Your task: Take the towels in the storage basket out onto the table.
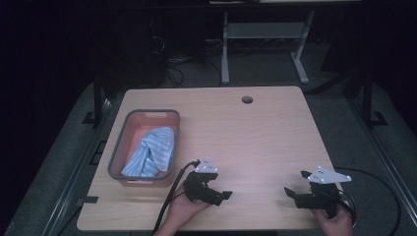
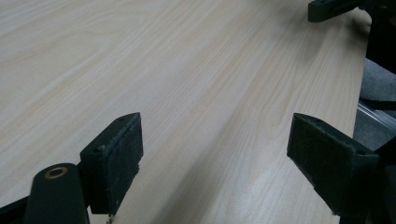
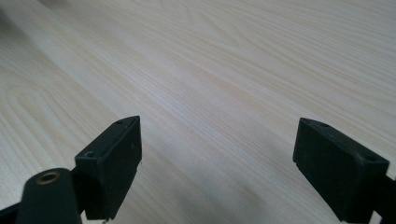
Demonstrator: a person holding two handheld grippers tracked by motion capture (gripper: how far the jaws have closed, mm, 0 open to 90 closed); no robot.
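Note:
A pink basket with a grey rim [image 1: 116, 147] stands at the left of the light wooden table [image 1: 255, 132], and a blue striped cloth [image 1: 150, 152] lies bunched inside it. My left gripper [image 1: 220, 188] rests low over the table near the front edge, just right of the basket, pointing right. It is open, with bare wood [image 2: 140, 56] between its jaws [image 2: 215, 144]. My right gripper [image 1: 296, 183] sits at the front right, pointing left toward the other one. It is open too [image 3: 217, 144], with nothing but tabletop [image 3: 233, 56] ahead.
A round cable hole [image 1: 247, 100] is near the table's far edge. Black cables [image 1: 167, 201] trail off the front and right. A desk frame [image 1: 263, 32] stands on the floor beyond. A jaw of the right gripper [image 2: 327, 9] shows far off in the left gripper view.

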